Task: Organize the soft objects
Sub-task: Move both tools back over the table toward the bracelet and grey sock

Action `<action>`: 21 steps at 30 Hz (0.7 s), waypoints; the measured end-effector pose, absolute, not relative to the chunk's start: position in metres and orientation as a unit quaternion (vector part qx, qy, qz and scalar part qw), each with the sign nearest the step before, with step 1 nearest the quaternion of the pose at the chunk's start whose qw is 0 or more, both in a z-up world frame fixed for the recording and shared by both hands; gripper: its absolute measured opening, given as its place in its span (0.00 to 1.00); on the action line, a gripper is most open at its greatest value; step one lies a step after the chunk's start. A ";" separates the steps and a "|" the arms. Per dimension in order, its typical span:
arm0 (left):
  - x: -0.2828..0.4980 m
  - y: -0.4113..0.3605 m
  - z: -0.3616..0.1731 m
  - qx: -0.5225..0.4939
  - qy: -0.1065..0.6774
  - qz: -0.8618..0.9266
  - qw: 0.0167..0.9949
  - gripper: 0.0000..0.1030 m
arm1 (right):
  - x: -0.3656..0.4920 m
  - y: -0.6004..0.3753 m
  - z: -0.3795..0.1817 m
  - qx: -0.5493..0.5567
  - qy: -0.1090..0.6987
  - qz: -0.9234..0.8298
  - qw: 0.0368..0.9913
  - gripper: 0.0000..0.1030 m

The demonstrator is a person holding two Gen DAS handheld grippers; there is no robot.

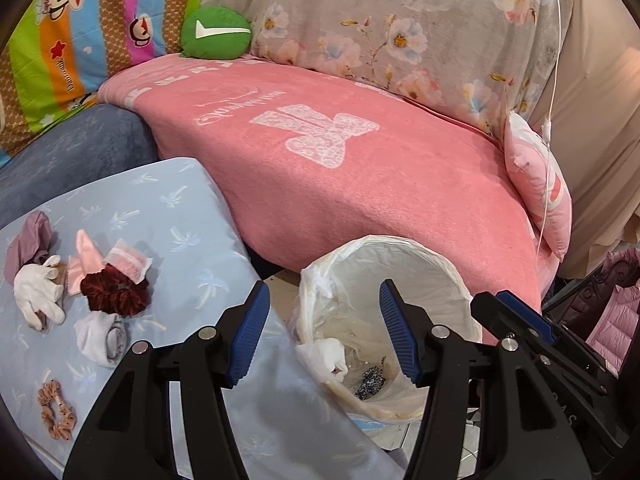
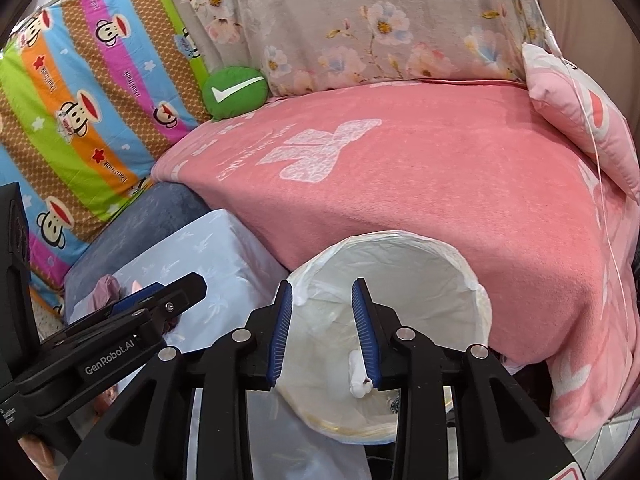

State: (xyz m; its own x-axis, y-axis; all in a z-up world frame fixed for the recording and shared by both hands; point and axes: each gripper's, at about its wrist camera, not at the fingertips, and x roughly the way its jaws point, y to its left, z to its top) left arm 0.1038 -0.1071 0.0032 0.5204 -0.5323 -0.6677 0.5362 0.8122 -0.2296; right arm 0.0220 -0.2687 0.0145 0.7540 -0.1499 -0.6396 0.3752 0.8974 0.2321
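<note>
Over a white-lined bin my left gripper stands open with nothing between its fingers. In the bin lie a white glove and a small dark patterned scrunchie. My right gripper is open above the same bin, and the white glove shows just beside its right finger. To the left, a light blue cushion holds another white glove, a dark red scrunchie, pink cloths, a mauve cloth, a grey-white sock and a tan scrunchie.
A pink blanket covers the sofa seat behind the bin. A green round cushion and a floral cover sit at the back, a pink pillow at the right. The right gripper's body is close beside my left one.
</note>
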 end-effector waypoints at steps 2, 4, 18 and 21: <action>0.105 -0.100 0.003 -0.002 0.382 -0.302 0.873 0.53 | 0.023 -0.260 0.015 0.170 0.324 -0.136 0.921 0.30; 0.105 -0.090 0.003 -0.008 0.382 -0.296 0.875 0.53 | 0.025 -0.251 0.016 0.164 0.326 -0.130 0.922 0.30; 0.106 -0.010 -0.002 -0.040 0.383 -0.232 0.893 0.59 | 0.042 -0.177 0.019 0.128 0.345 -0.079 0.927 0.34; 0.107 0.011 -0.005 -0.046 0.384 -0.212 0.898 0.62 | 0.047 -0.156 0.017 0.119 0.351 -0.064 0.927 0.37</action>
State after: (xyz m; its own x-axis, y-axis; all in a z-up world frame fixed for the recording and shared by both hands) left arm 0.1065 0.0115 -0.0053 0.6154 -0.4166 -0.6691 0.3455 0.9056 -0.2460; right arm 0.0466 -0.1563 0.0175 0.7460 -0.0355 -0.6650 0.2018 0.9637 0.1748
